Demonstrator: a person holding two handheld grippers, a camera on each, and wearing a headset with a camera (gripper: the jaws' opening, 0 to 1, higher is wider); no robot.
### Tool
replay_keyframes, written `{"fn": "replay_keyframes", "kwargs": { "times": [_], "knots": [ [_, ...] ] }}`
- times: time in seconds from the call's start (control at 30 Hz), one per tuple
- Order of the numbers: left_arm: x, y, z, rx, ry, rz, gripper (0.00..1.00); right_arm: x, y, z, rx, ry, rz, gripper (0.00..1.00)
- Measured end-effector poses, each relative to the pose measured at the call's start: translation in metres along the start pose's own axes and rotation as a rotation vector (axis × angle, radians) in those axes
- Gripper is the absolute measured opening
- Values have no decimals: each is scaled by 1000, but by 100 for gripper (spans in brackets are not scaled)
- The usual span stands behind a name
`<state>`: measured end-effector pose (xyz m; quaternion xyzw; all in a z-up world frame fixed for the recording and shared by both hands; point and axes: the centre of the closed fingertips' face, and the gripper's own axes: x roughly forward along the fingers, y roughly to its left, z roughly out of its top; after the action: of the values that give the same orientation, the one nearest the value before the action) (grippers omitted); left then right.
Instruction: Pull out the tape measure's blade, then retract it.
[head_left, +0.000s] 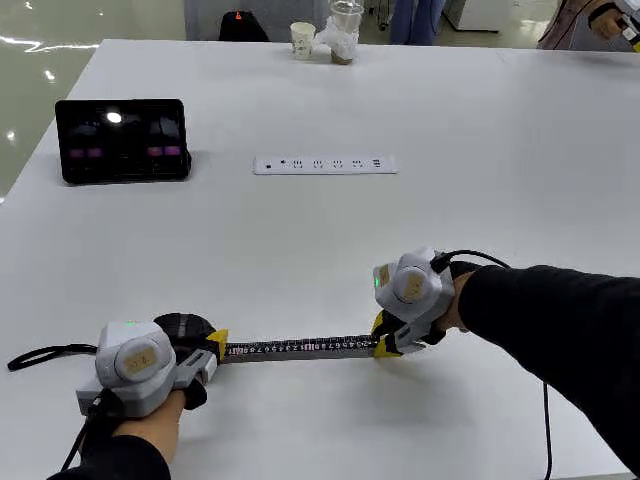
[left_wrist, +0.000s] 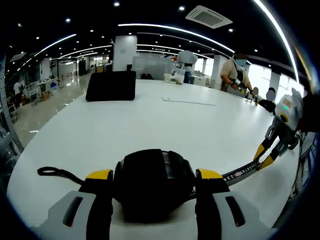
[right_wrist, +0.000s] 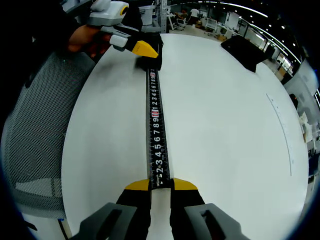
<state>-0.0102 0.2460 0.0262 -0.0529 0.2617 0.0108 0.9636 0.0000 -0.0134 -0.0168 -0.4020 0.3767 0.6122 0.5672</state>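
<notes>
White table (head_left: 330, 240) spreads out wide, with a dark tablet (head_left: 122, 138) and a power strip (head_left: 325, 165) far back. I have the left claw (head_left: 208, 356) clenched on the black case (left_wrist: 152, 185), one jaw on each side. The case sits on the table near my edge. The right claw (right_wrist: 161, 185) pinches the tip of the blade (right_wrist: 156, 125). The blade lies flat on the table in a straight line between the two claws. I think the pull is partly done. A few things could go wrong from here. If the right claw lets go all at once, the blade may whip back fast and slap the case or jump about. If I pull off to one side, the blade may twist or bend. If the left claw grips too softly, the case may slide along with the pull and no more blade comes out. The thin tip could also slip from the pinch, so I would go slow and straight.
</notes>
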Motion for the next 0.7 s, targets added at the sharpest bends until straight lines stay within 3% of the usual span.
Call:
{"fn": "replay_keyframes", "kwargs": {
  "times": [0.37, 0.7],
  "knots": [
    [0, 0, -2, 24, 37, -8, 60, 0, 0, 0, -4, -5, 7, 11],
    [0, 0, -3, 38, 37, -16, 59, 0, -1, 1, 5, 2, 7, 11]
  ]
}}
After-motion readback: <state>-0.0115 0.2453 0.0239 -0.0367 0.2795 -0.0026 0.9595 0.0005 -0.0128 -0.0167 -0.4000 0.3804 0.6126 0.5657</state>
